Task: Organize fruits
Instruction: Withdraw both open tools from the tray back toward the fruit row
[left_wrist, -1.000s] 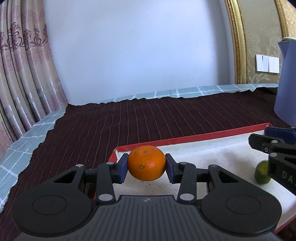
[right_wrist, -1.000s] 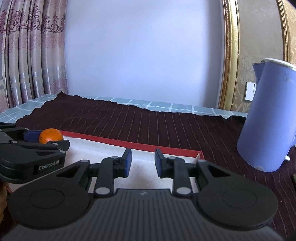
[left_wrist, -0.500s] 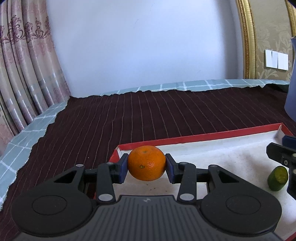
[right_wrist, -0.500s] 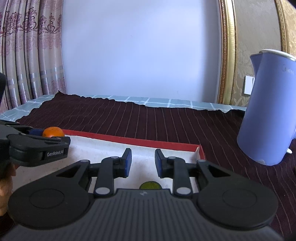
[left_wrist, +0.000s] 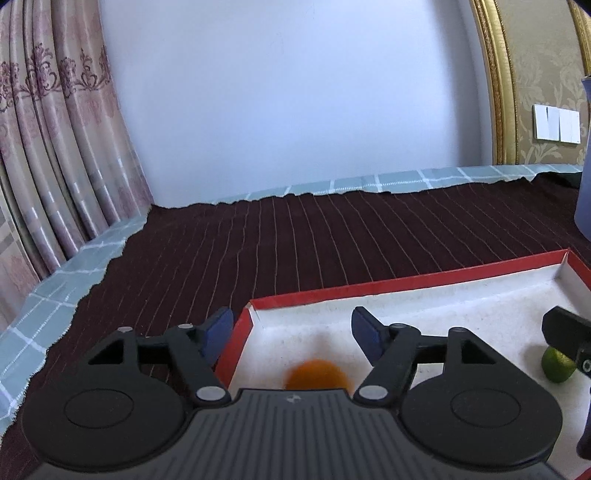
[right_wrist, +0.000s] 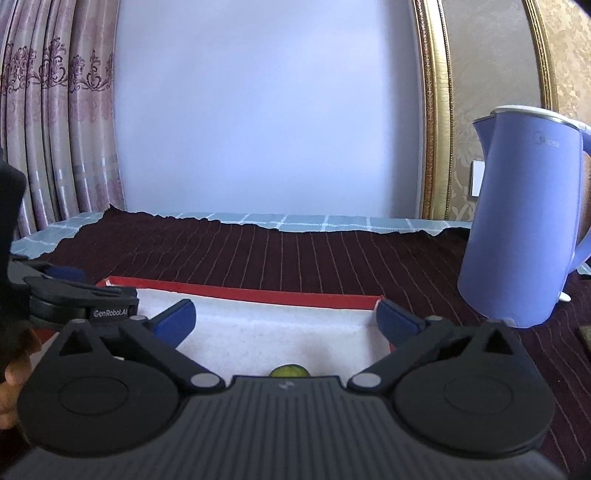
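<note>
In the left wrist view an orange (left_wrist: 317, 375), blurred by motion, is below my left gripper (left_wrist: 293, 332), inside the red-edged white tray (left_wrist: 406, 284). The left jaws are opening and no pad touches the fruit. A small green fruit (left_wrist: 558, 365) lies on the tray floor to the right, partly behind a black finger of the other gripper. In the right wrist view my right gripper (right_wrist: 286, 319) is over the tray (right_wrist: 240, 293); its jaws are opening wide with nothing between them. The green fruit (right_wrist: 289, 370) peeks out just above that gripper's body.
A lilac electric kettle (right_wrist: 517, 229) stands on the dark striped cloth (right_wrist: 295, 251) right of the tray. Curtains (left_wrist: 55, 147) hang at the left, and a plain wall with a gold frame (right_wrist: 432, 110) is behind. A hand (right_wrist: 11, 373) shows at the left edge.
The left jaws have spread and the orange has dropped out of them toward the tray floor. The right jaws, shut before, now stand wide apart. The green fruit stays on the tray.
</note>
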